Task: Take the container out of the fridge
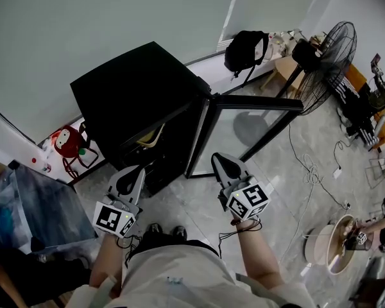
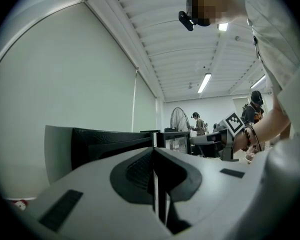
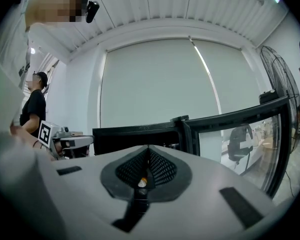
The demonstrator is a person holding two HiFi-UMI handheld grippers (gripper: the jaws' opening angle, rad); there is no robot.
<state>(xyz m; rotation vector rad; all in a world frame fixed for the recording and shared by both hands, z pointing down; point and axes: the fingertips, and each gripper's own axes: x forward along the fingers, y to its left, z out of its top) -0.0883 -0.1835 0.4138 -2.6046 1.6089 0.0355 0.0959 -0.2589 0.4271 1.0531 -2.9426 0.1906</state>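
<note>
Approach stage, I judge. Fridge [image 1: 135, 88] stands with glass door [image 1: 256, 124] swung wide to right, so shelf is reachable from front.

I hold left gripper [image 1: 138, 171] and right gripper [image 1: 219, 160] level, side by side, aimed at opening, both short of it. Each has jaws together, nothing between them: left [image 2: 154, 150], right [image 3: 147, 149]. Must open before any grasp.

Container [image 1: 152, 137]: on upper shelf inside, only tan curved edge shows; rest lost in dark interior. Shape, lid cannot tell.
</note>
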